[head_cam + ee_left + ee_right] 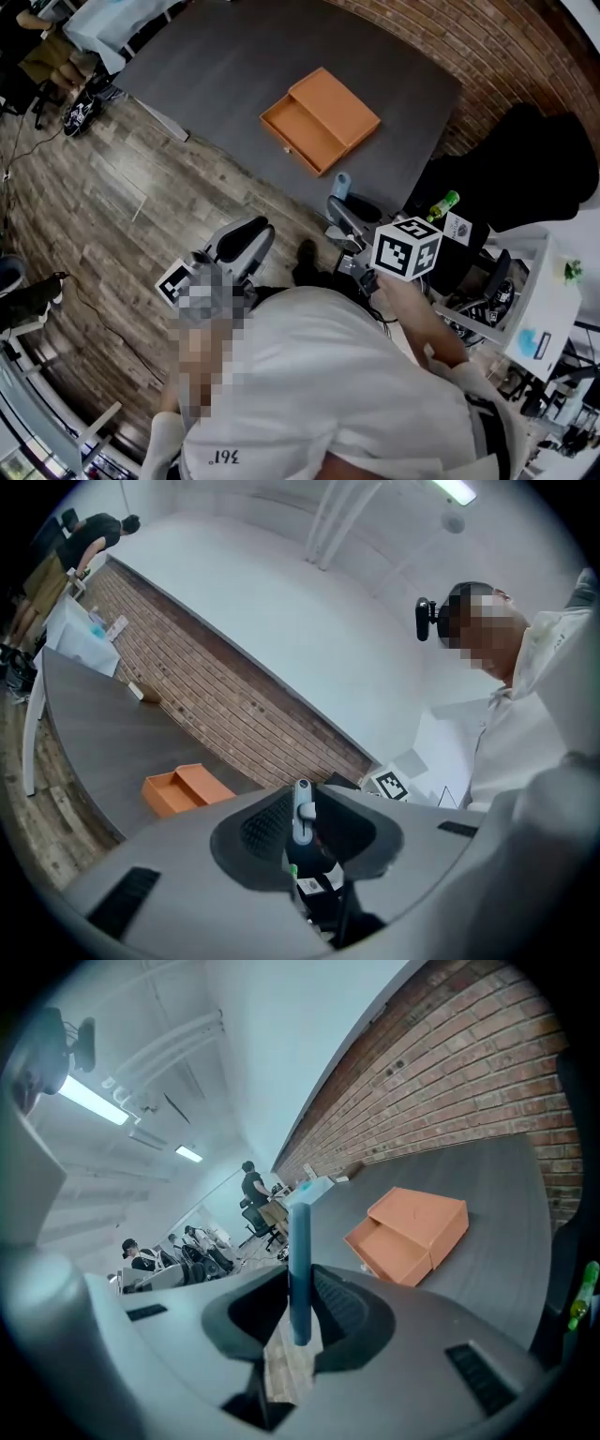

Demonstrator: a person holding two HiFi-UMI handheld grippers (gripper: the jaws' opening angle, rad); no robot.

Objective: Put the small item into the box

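- Your right gripper [300,1309] is clamped on the small item [300,1260], a blue stick. Its long axis runs out along the jaws, past their tips.
- The box [319,120] lies open by the near edge of the desk [234,66]. It is ahead of that gripper and a little to its right. The right gripper is the nearer one, just short of that edge.
- Your left gripper [302,832] holds nothing, with its jaws a narrow gap apart.
- Count: one item, one box, two grippers.
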